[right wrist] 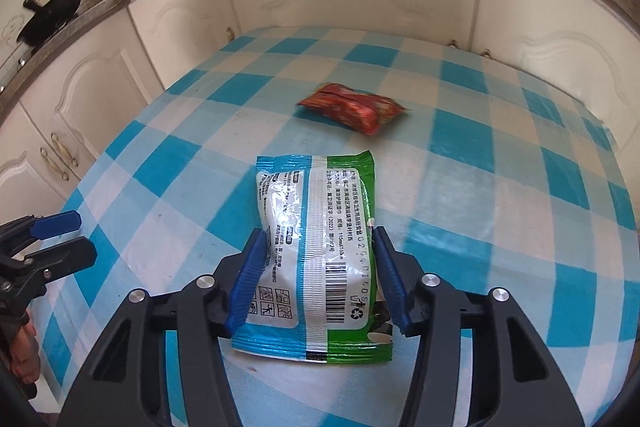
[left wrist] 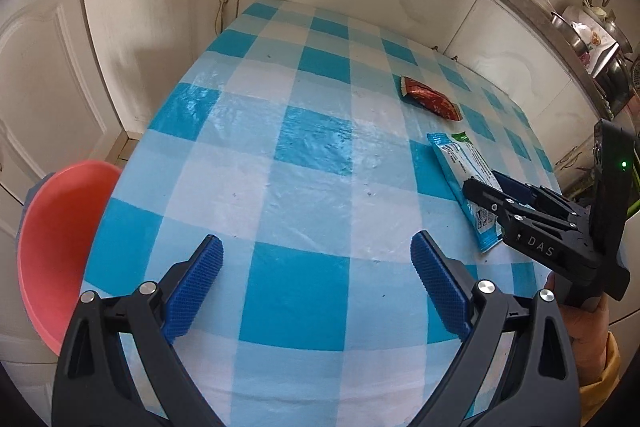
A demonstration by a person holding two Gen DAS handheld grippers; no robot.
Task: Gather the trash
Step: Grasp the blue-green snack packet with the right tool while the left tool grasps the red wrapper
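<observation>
The right gripper (right wrist: 318, 279) is clamping the blue-green packet (right wrist: 316, 251) across its width, long axis pointing forward; the left gripper (left wrist: 316, 283) is hanging open nearby.

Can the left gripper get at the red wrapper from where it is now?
Probably yes. The left gripper is open with nothing between its jaws, and only bare tablecloth lies between it and the red wrapper. The right gripper, on the blue-green packet, sits off to the side.
</observation>
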